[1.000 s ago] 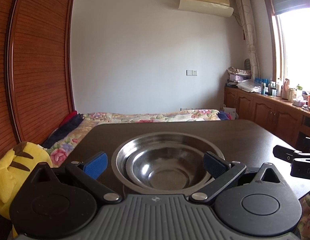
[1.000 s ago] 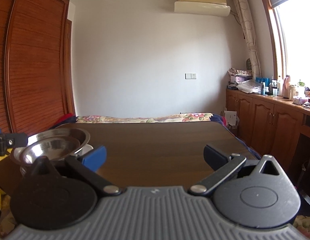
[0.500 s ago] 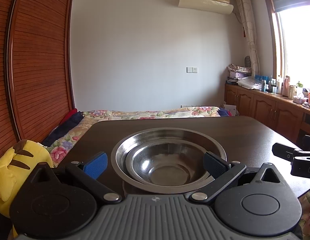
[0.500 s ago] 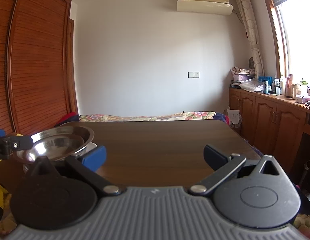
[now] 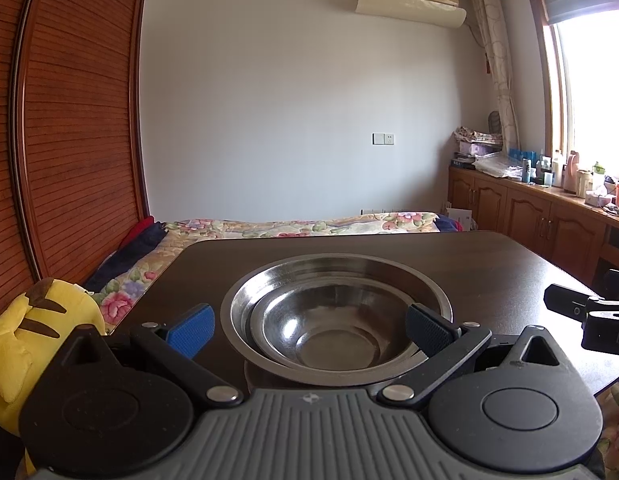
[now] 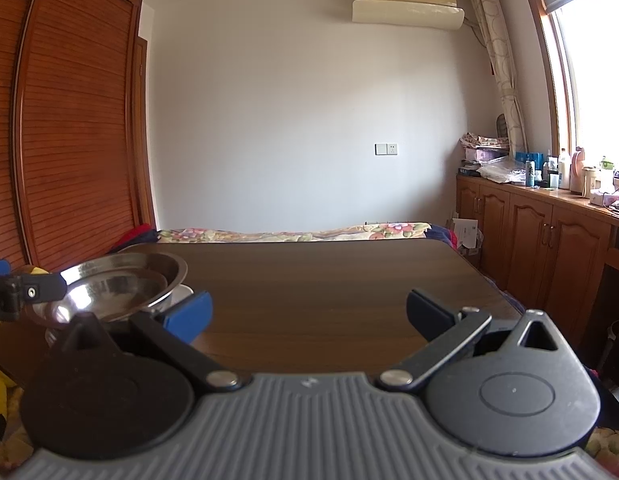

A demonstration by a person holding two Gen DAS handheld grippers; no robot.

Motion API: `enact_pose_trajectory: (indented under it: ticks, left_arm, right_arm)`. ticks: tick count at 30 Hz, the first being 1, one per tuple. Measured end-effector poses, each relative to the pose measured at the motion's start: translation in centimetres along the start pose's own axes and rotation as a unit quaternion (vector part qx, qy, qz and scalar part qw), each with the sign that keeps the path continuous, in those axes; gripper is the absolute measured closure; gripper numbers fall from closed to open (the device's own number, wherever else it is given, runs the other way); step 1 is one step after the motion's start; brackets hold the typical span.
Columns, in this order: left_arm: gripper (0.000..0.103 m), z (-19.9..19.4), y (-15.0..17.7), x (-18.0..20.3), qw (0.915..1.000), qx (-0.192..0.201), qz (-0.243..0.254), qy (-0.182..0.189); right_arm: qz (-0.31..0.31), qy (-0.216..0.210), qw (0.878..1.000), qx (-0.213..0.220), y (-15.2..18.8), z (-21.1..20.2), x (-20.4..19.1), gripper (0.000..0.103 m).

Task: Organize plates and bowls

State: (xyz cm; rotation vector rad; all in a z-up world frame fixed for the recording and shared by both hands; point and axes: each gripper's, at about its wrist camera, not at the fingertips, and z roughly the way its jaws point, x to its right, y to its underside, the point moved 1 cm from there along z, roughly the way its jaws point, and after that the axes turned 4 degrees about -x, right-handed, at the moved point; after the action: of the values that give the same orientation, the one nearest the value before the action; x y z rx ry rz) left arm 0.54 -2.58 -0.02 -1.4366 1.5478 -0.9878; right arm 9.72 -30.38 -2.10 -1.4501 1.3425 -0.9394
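2 grippers (both level, jaws wide) face nested bowls (image 5: 336, 320): left gripper (image 5: 309, 326) close, right gripper (image 6: 308, 314) beside.

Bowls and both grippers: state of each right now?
Large bowl: upright on the table, resting on something beneath it.
Small bowl: upright, nested inside the large bowl.
Left gripper: open, fingers either side of the stack, holding nothing.
Right gripper: open, over bare table, holding nothing.

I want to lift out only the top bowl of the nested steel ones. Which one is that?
The smaller steel bowl, sitting inside the larger steel bowl. Its rim lies within and below the wider rim that rings it; the left gripper straddles both.
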Motion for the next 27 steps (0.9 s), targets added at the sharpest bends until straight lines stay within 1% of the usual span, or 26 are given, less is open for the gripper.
enact_pose_trajectory:
  ticks: [27]
  left_arm:
    - [0.0, 0.08, 0.16, 0.09, 1.0, -0.001, 0.004, 0.001]
  right_arm:
    - [-0.001, -0.001, 1.0, -0.002, 0.2, 0.04, 0.0, 0.0]
